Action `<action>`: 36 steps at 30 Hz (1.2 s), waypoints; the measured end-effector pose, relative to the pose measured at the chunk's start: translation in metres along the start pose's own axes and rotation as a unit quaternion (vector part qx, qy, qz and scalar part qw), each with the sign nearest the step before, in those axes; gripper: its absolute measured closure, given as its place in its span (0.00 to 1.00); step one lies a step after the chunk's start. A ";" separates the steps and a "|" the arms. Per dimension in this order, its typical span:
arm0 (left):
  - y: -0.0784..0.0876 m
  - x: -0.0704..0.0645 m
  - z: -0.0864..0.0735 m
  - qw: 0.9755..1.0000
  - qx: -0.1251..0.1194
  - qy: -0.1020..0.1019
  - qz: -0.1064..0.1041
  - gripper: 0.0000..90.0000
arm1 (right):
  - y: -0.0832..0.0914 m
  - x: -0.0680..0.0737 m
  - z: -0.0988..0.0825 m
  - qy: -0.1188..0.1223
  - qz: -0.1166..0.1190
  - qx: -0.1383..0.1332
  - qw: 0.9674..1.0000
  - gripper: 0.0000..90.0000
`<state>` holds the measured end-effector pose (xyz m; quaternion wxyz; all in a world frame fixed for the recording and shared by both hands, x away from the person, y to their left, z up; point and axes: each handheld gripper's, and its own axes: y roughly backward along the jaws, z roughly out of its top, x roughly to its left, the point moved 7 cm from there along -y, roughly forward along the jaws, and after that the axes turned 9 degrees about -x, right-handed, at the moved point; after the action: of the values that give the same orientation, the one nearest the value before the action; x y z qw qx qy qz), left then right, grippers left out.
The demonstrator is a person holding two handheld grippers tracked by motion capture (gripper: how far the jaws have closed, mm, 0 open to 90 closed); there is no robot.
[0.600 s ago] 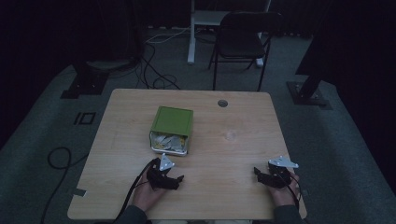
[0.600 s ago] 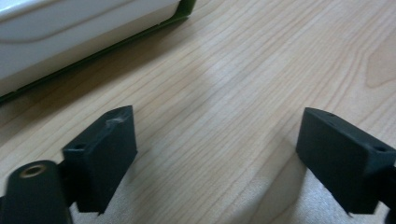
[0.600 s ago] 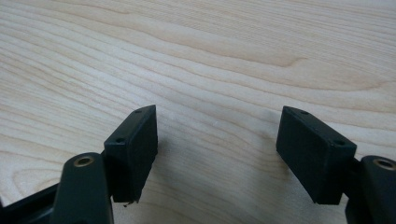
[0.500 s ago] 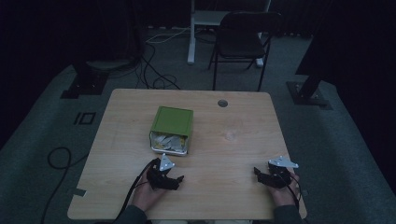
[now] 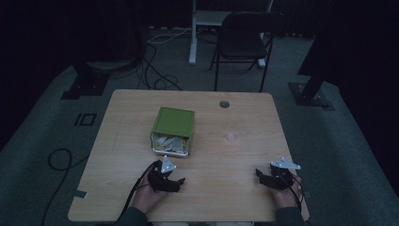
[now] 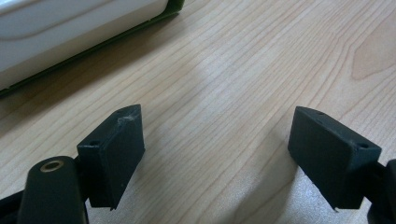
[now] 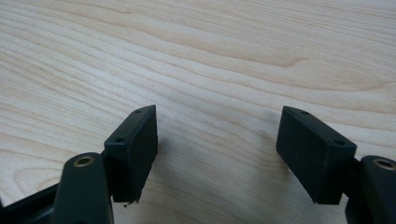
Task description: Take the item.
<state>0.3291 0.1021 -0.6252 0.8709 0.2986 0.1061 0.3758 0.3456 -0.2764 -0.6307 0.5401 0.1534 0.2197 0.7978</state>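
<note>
Green box (image 5: 173, 131) on the desk (image 5: 235, 141): nothing started yet.
Your left hand-held gripper (image 5: 165, 178) and right hand-held gripper (image 5: 272, 178) both sit released, empty.

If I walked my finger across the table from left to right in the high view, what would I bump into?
left gripper → green box → small round hole in the table → right gripper

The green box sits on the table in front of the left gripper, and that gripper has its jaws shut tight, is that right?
Not quite. The left gripper has its jaws wide open with bare table between them, as the left gripper view shows. The green box does sit in front of it.
</note>
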 end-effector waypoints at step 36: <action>0.020 -0.006 0.014 1.000 -0.011 -0.017 -0.003 0.44 | 0.000 0.001 0.000 0.003 0.003 0.000 1.000 0.32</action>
<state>0.3186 0.1023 -0.6027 0.8768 0.2949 0.0880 0.3694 0.3451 -0.2757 -0.6308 0.5371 0.1518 0.2211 0.7997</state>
